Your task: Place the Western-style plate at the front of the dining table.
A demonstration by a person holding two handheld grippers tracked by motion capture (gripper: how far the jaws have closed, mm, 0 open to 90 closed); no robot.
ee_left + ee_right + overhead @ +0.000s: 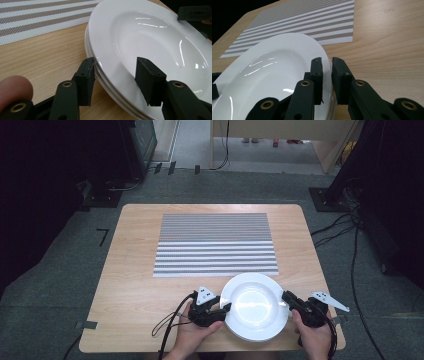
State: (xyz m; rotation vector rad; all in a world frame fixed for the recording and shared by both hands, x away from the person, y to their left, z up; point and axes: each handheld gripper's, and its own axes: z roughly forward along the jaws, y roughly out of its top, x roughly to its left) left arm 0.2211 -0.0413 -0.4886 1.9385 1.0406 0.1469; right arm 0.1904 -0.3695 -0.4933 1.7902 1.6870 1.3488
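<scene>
A stack of white plates [255, 307] [150, 37] [274, 70] sits near the front edge of the wooden table [130, 285]. My left gripper [226, 309] [116, 61] straddles the stack's left rim. One pad touches the outer edge and the other hangs over the top plate's bowl, so the jaws are still wide apart. On the opposite side, my right gripper [286, 297] [327, 60] is shut on the top plate's right rim, the thin edge pinched between its pads. A hand holds each gripper from the bottom of the high view.
A grey-and-white striped placemat [215, 245] [37, 15] [307, 20] lies flat in the table's middle, just beyond the plates. Bare wood flanks it on both sides. Cables trail over the front edge and across the grey floor at the right.
</scene>
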